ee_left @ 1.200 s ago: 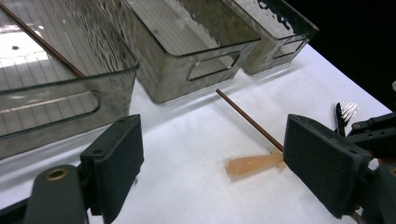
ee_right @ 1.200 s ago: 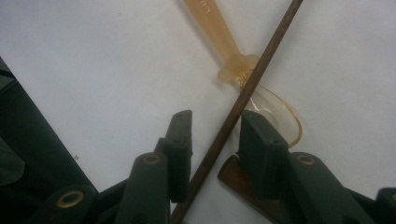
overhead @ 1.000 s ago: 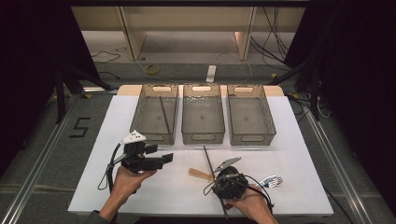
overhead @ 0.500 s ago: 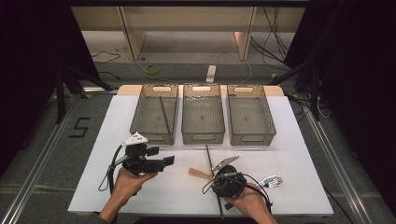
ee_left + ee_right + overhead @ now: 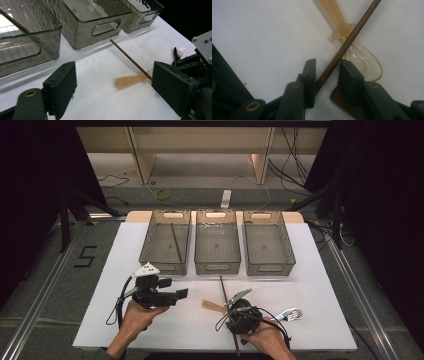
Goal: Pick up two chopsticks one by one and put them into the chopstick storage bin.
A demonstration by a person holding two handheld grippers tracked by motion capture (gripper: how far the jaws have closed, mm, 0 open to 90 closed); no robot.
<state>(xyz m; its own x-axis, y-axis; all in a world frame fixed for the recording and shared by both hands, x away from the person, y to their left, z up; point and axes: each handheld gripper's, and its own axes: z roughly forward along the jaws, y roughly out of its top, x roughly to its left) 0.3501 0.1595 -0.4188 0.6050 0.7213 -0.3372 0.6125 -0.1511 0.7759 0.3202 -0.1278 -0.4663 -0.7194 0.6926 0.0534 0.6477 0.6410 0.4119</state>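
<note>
Here, right gripper point(image 5: 325, 72) narrowed around the brown chopstick point(image 5: 347, 42) lying across the amber spoon point(image 5: 362, 60) on the worktop point(image 5: 310, 290), jaws having just reopened slightly, likely to lift it clear; left gripper point(image 5: 113, 85) wide, empty, waiting.

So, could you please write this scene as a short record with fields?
surface: white table
bins: three clear bins in a row
left bin: holds one brown stick
left gripper: open, holding nothing
right gripper: jaws around the chopstick; contact unclear
spoon: amber, lying under the chopstick
fork: beside the right hand
</note>
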